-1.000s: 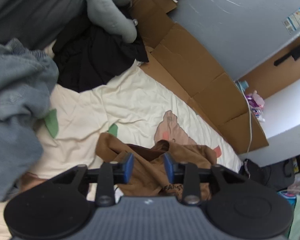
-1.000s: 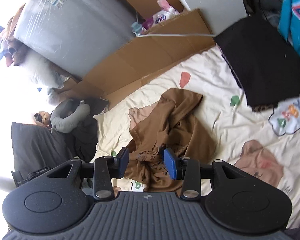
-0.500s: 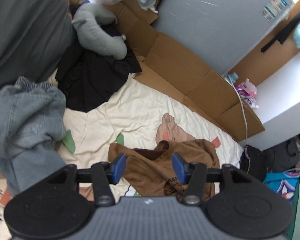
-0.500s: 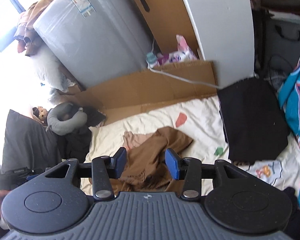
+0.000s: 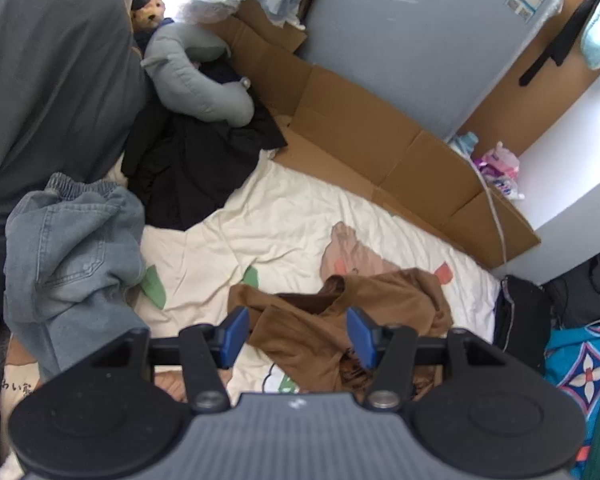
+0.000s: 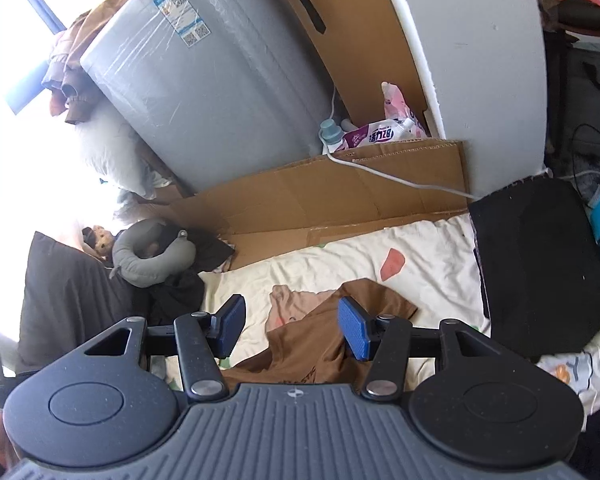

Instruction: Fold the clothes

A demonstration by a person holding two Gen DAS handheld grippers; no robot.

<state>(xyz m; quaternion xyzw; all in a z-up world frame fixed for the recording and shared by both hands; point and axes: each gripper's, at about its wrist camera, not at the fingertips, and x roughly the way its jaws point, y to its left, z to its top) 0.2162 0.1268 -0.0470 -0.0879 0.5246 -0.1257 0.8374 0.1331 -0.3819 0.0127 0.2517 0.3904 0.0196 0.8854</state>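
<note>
A crumpled brown T-shirt [image 5: 340, 320] lies on the cream patterned bedsheet [image 5: 268, 216]. My left gripper [image 5: 298, 330] hangs above the shirt, its jaws opening, and nothing is between the blue pads. In the right wrist view the same brown shirt [image 6: 312, 340] lies below my right gripper [image 6: 292, 326], whose jaws are also opening with nothing gripped. Light blue jeans [image 5: 72, 248] are heaped at the left of the sheet. A black garment [image 5: 196, 160] lies bunched beyond them.
A grey neck pillow [image 5: 196, 80] and a stuffed toy sit at the head of the bed. Flattened cardboard [image 5: 380, 148] lines the far edge against a grey appliance [image 6: 204, 92]. A folded black item [image 6: 540, 264] rests at the right. A dark grey pillow [image 5: 48, 80] stands left.
Both grippers have risen away from the brown shirt and their jaws have spread wider. The shirt stays crumpled on the sheet, now lower and smaller in both views.
</note>
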